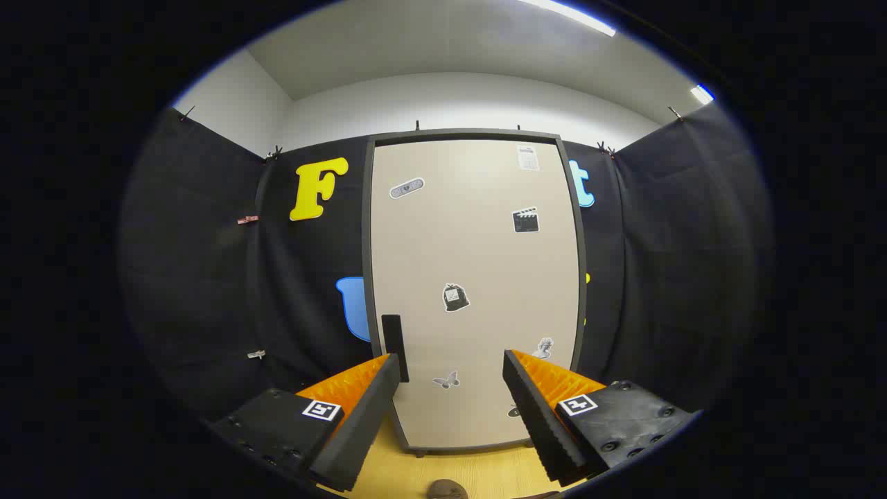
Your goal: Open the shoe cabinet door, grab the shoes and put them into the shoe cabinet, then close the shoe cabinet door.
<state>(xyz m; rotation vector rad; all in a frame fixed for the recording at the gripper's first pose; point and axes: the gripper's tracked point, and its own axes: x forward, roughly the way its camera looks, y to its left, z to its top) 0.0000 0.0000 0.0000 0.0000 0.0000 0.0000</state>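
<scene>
The shoe cabinet (475, 229) stands upright straight ahead against the booth wall, its beige door shut and dotted with small stickers. A dark vertical handle (395, 344) sits low on the door's left edge, just beyond my left fingertip. My gripper (452, 364) is open, fingers spread wide with nothing between them, pointing at the lower part of the door. A small brown rounded thing, perhaps the tip of a shoe (446, 489), peeks up on the wooden floor below and between the fingers.
Black cloth walls close in on the left (208, 277) and right (679, 263) of the cabinet. A light wooden floor (485, 471) runs from the cabinet's base toward me.
</scene>
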